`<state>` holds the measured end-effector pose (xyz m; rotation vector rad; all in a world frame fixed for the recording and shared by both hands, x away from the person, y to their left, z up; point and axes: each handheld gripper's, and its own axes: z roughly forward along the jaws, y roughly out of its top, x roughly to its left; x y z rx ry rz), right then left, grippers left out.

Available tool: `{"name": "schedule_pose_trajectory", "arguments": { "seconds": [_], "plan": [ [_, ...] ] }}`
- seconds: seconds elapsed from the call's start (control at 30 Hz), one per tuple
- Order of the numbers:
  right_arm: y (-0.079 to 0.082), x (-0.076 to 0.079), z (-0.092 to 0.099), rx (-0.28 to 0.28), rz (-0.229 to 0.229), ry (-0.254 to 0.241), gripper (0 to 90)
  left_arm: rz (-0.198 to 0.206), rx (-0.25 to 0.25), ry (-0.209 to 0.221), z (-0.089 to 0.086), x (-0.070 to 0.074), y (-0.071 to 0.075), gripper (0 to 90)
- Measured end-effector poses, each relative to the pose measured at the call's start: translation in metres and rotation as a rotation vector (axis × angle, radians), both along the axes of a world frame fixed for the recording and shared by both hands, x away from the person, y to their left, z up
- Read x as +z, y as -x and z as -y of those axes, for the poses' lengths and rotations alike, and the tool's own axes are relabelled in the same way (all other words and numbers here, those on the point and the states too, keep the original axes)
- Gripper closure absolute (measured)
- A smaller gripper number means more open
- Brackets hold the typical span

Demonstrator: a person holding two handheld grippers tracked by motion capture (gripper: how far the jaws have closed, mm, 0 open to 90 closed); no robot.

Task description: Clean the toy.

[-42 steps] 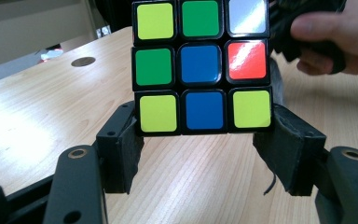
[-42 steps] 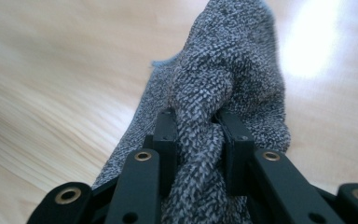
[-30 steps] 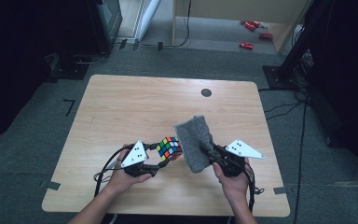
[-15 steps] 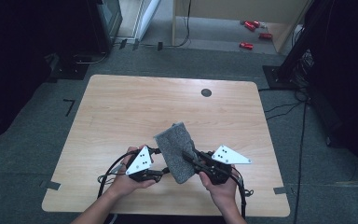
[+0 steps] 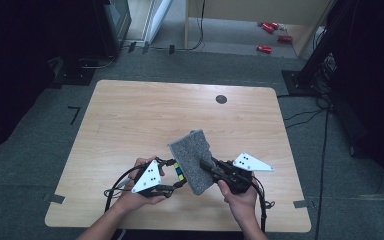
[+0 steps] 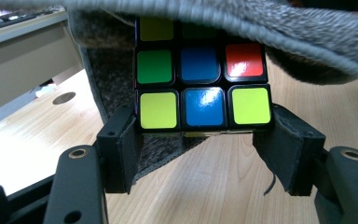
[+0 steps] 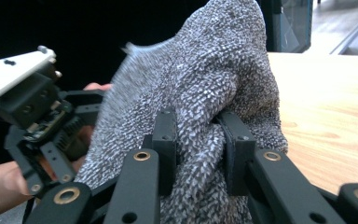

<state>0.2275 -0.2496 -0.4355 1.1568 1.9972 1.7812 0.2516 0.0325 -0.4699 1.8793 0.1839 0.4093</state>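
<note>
Cube faces, yellow, blue, green and red, show in my left gripper view: my left gripper (image 6: pixel 205 140) clamps the multicoloured puzzle cube (image 6: pixel 203 88) near the worktop's (image 5: pixel 130 115) front edge, while my right gripper (image 7: pixel 198 135) pinches the grey knitted cloth (image 7: pixel 200 79) draped over it, its long axis toward the far edge.

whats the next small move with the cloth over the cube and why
Probably drag the grey cloth across the top of the puzzle cube with the right tool. That tool pinches a fold of the cloth, the left tool clamps the cube's bottom row clear of the table, and the cloth already drapes over the cube's top edge, so a wiping stroke looks set up.
</note>
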Motion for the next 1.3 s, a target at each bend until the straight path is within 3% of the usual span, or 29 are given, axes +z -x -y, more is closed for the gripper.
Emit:
{"name": "schedule_pose_trajectory", "arguments": {
  "seconds": [0.2,0.43,0.57,0.7,0.8,0.93,1.0,1.17,1.3],
  "plan": [
    [-0.006,-0.008,0.005,-0.034,-0.044,0.016,71.7,-0.002,0.003,0.009,-0.001,0.001,0.000,35.3],
    [-0.013,-0.020,0.004,-0.072,-0.113,0.106,71.3,-0.008,-0.003,0.023,-0.001,0.003,0.000,35.3],
    [-0.011,-0.017,0.002,-0.084,-0.093,0.119,71.2,-0.010,0.001,-0.005,0.000,0.000,-0.001,35.3],
    [-0.006,-0.008,0.007,-0.105,-0.046,0.068,71.2,-0.013,0.013,-0.019,0.001,-0.001,-0.003,35.3],
    [0.000,0.000,0.006,-0.061,0.008,0.024,70.9,-0.014,0.018,-0.038,0.003,-0.004,-0.003,35.3],
    [0.009,0.006,-0.009,0.009,0.067,0.042,70.6,-0.013,0.014,-0.044,0.005,-0.004,-0.001,35.3],
    [0.010,0.007,-0.012,0.000,0.067,0.054,70.6,-0.010,0.013,-0.043,0.004,-0.004,-0.001,35.3],
    [0.002,-0.001,-0.003,-0.034,0.007,0.041,70.5,-0.007,-0.002,-0.027,0.003,-0.001,0.001,35.3],
    [-0.003,-0.006,0.000,-0.052,-0.017,0.059,70.4,-0.010,-0.002,-0.025,0.003,-0.001,0.000,35.3]
  ]
}}
